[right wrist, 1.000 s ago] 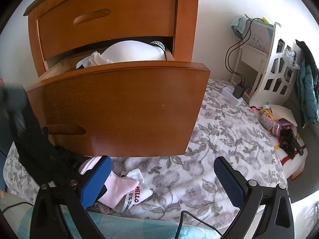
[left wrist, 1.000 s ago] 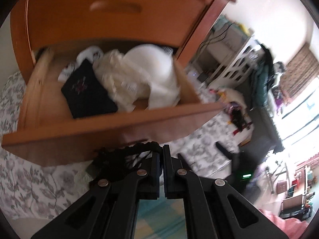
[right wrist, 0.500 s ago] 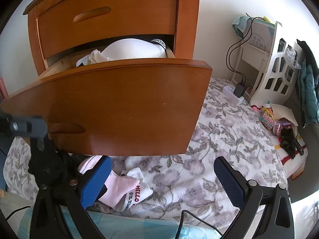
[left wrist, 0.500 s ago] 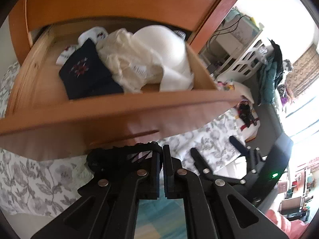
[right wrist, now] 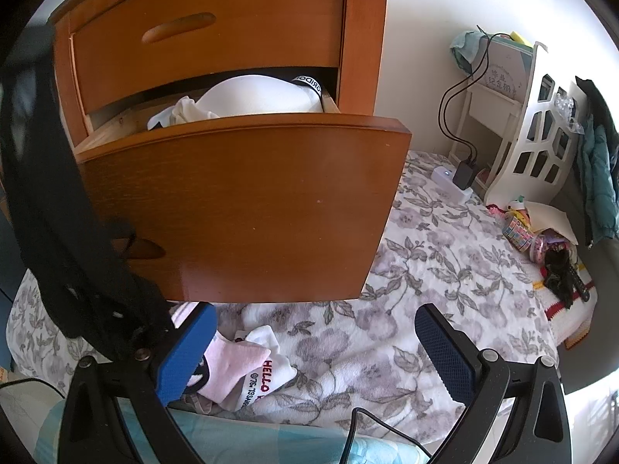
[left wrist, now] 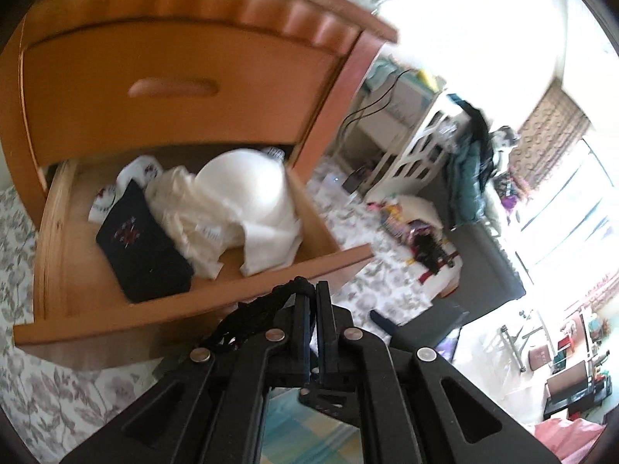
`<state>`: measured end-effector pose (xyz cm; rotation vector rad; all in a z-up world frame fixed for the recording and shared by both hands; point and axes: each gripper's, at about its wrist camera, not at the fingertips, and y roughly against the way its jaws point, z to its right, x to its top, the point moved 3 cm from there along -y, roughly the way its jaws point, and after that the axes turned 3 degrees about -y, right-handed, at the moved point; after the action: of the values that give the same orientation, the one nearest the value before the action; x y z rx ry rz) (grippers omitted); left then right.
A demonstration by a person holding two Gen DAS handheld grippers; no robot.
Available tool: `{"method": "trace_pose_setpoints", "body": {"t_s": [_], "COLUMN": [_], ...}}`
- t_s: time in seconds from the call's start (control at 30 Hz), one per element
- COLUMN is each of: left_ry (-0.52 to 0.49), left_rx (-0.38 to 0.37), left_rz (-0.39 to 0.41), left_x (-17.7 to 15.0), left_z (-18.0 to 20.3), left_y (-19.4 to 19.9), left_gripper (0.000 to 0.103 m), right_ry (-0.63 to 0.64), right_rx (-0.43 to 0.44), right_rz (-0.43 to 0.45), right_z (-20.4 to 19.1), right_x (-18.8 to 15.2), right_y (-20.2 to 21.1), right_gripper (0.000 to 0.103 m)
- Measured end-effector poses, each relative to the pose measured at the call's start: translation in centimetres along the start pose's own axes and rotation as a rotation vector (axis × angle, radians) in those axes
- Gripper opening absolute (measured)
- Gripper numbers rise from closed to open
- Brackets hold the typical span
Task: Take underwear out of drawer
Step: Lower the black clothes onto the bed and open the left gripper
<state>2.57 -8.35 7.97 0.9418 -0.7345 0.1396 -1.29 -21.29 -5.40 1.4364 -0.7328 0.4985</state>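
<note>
My left gripper (left wrist: 313, 290) is shut on black lace underwear (left wrist: 259, 315), which bunches on the left side of its fingers just in front of the open wooden drawer (left wrist: 116, 326). In the right wrist view the same black underwear (right wrist: 58, 212) hangs in a long strip down the left side, in front of the drawer front (right wrist: 251, 208). Inside the drawer lie a white bra (left wrist: 247, 189), a cream garment (left wrist: 182, 208), a dark folded piece (left wrist: 143, 239) and white socks (left wrist: 139, 166). My right gripper (right wrist: 313, 332) stands open and holds nothing, low over the bed.
The drawer juts out of a wooden dresser (left wrist: 174, 58) over a floral bedspread (right wrist: 445, 270). Pink and white socks (right wrist: 240, 367) lie below the drawer by my right gripper. A white shelf unit (right wrist: 534, 139), a charger with cables (right wrist: 462, 174) and small clutter (right wrist: 541, 232) stand to the right.
My left gripper has risen with the black underwear, so the dresser top now shows and the drawer sits lower in its view. The black strip now reaches higher beside the still right gripper.
</note>
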Motion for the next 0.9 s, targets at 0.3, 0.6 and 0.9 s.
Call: {"method": "trace_pose_setpoints", "body": {"t_s": [0.3, 0.6, 0.9], "left_ry": [0.069, 0.146, 0.159], "left_rx": [0.105, 0.137, 0.139], "left_rz": [-0.208, -0.341, -0.327], "left_x": [-4.3, -7.0, -6.7], "left_z": [-3.7, -6.0, -6.1], "left_y": [-6.1, -8.9, -7.6], "left_gripper": [0.002, 0.004, 0.046], "right_ry": [0.0, -0.001, 0.0], "right_rx": [0.0, 0.0, 0.0], "right_rz": [0.001, -0.001, -0.001], "right_z": [0.1, 0.1, 0.1], "right_x": [-0.1, 0.0, 0.0], "right_y": [0.0, 0.0, 0.0], "right_gripper": [0.103, 0.103, 0.103]}}
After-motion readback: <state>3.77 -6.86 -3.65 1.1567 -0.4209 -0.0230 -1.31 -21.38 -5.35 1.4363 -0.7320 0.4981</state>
